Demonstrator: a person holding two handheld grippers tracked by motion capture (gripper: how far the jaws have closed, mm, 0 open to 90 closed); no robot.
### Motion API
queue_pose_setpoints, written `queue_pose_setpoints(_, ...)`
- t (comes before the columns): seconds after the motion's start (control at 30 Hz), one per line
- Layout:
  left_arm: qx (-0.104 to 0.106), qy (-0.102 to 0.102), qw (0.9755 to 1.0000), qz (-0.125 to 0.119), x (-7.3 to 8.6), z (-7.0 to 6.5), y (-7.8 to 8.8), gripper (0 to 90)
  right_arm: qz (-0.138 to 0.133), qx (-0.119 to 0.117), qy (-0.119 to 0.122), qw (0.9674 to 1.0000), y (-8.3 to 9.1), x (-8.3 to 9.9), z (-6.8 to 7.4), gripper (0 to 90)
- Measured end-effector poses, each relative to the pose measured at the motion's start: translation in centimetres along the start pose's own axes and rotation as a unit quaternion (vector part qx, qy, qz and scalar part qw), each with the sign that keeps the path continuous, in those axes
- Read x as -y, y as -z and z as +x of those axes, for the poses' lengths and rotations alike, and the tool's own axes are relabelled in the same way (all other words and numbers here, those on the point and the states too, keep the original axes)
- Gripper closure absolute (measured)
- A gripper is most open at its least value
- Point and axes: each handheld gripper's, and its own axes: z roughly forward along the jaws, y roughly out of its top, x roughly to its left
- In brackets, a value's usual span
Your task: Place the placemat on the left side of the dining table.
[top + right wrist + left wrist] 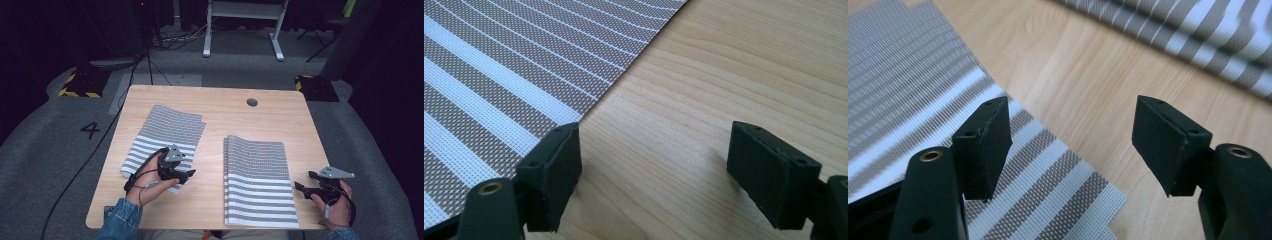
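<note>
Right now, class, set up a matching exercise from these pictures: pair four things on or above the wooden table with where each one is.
Things:
1. left black two-jaw gripper
2. right black two-jaw gripper
3. round grey hole in the table
4. neat stack of grey-and-white striped woven mats

Places:
A. near the table's far edge
B. over the corner of the fanned striped mats
C. between the two grippers
D. over bare wood, beside the neat stack's right edge

Pairs: 1-B, 2-D, 3-A, 4-C

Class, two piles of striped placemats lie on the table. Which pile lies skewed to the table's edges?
The left pile of placemats, under the left gripper. It lies turned at an angle, while the right pile lies square.
</note>
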Motion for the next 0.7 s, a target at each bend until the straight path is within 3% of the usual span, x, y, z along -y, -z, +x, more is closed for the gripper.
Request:
queue_pose_setpoints(0.07,0.01,0.01,0.9998,0.012,0.7,0.1,-1.1,32.6,0.0,0.0,0.0,1.0,0.0,0.0,0.0,22.2)
queue_pose_setpoints(0.23,0.008,0.022,0.9991,0.035,1.8,0.5,-2.2,32.9,0.0,0.0,0.0,1.0,0.0,0.0,0.0,22.2)
queue_pose_setpoints(0.3,-0.002,0.008,0.9996,0.027,1.9,0.7,-2.1,34.1,0.0,0.0,0.0,1.0,0.0,0.0,0.0,22.3)
queue_pose_setpoints(0.47,0.0,0.004,0.9999,0.013,2.4,0.9,-2.1,38.9,0.0,0.0,0.0,1.0,0.0,0.0,0.0,22.2)
queue_pose_setpoints(0.5,-0.003,0.002,1.0,0.003,2.6,1.2,-2.0,46.8,0.0,0.0,0.0,1.0,0.0,0.0,0.0,22.2)
queue_pose_setpoints(0.57,-0.004,0.002,1.0,-0.003,2.9,1.5,-1.9,50.0,0.0,0.0,0.0,1.0,0.0,0.0,0.0,22.3)
queue_pose_setpoints(0.6,0.003,0.01,0.9999,-0.012,3.1,1.7,-1.9,59.0,0.0,0.0,0.0,1.0,0.0,0.0,0.0,22.2)
queue_pose_setpoints(0.63,0.003,0.01,0.9999,-0.012,3.1,1.7,-1.9,59.6,0.0,0.0,0.0,1.0,0.0,0.0,0.0,22.2)
queue_pose_setpoints(0.7,0.001,0.024,0.9996,-0.012,3.1,2.3,-1.5,72.0,0.0,0.0,0.0,1.0,0.0,0.0,0.0,22.3)
